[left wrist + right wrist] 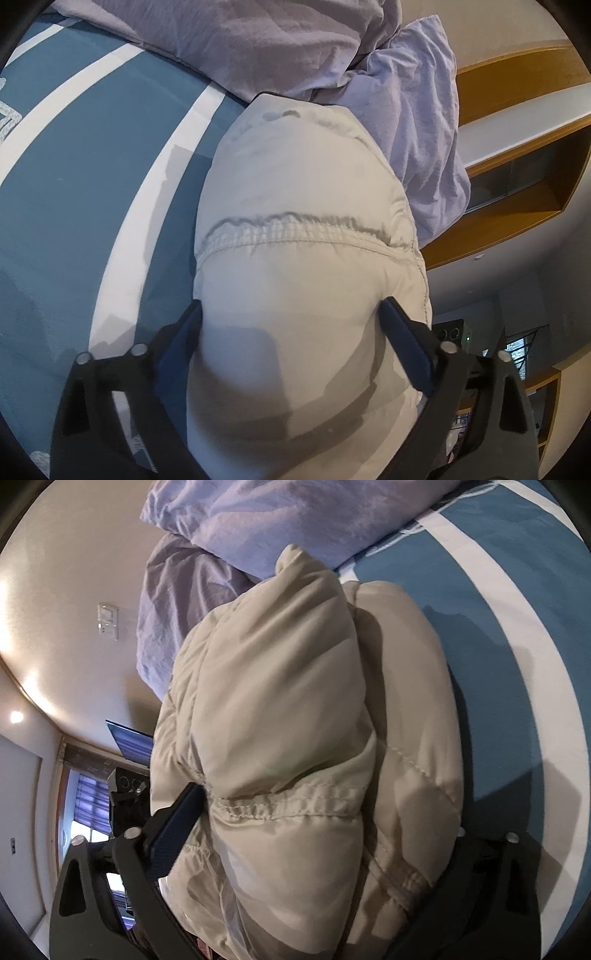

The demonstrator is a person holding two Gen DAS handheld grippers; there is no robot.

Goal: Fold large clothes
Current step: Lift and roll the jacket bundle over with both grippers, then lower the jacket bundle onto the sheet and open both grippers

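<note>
Blue sheet (pixel 92 177) with white stripes, lilac bedding (pixel 258 40) bunched behind, wooden shelves (pixel 517 184) on wall, light switch (pixel 108 622) was visible.

No readable text anywhere right now. The puffy beige jacket (pixel 295 229) fills both views and carries no label, brand or number that can be made out. The wall switch plate (pixel 108 621), out at nine o'clock in the right wrist view, shows no legible marking.
</note>
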